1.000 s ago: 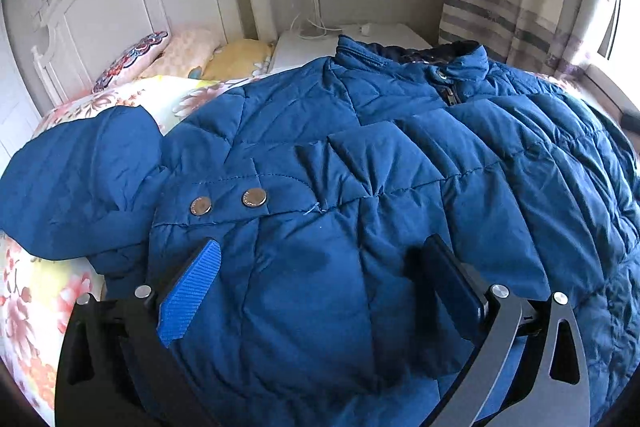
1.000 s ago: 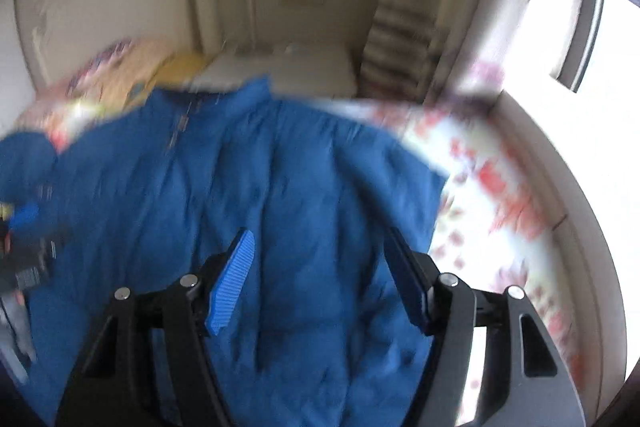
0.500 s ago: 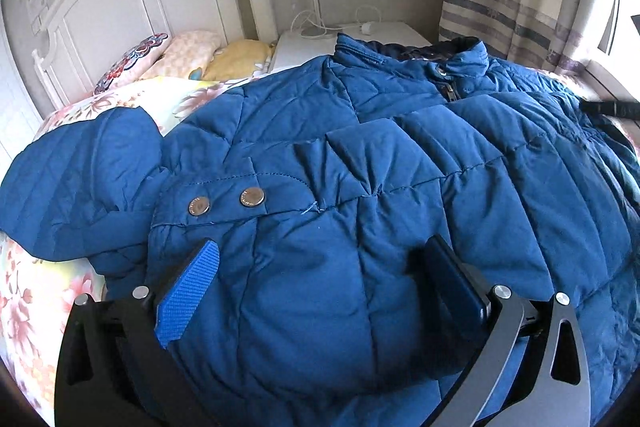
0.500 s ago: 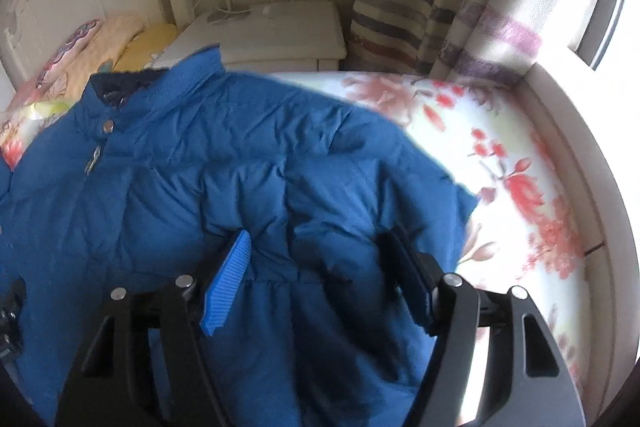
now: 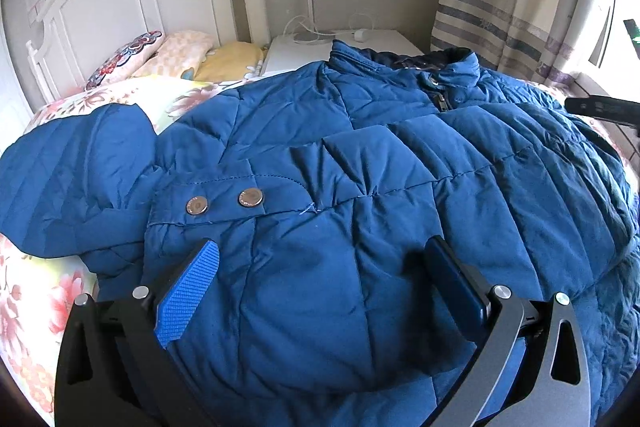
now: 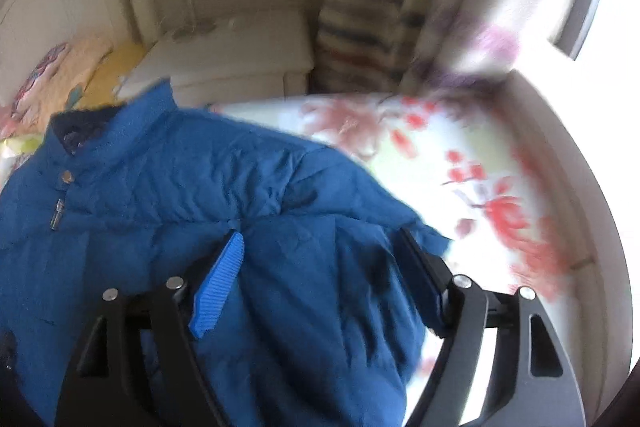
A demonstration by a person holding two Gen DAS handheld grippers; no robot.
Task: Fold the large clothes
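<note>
A blue quilted jacket [image 5: 360,163] lies spread front-up on the floral bedsheet [image 6: 480,167], collar toward the white nightstand [image 5: 304,47]. The left gripper [image 5: 320,267] hangs just above its lower front, jaws spread, gripping nothing. The right gripper [image 6: 320,255] straddles a puffed fold near the jacket's edge; its jaws have just been opening and stand released.

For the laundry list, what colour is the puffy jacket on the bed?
Blue jacket, clearest in the left wrist view.
</note>
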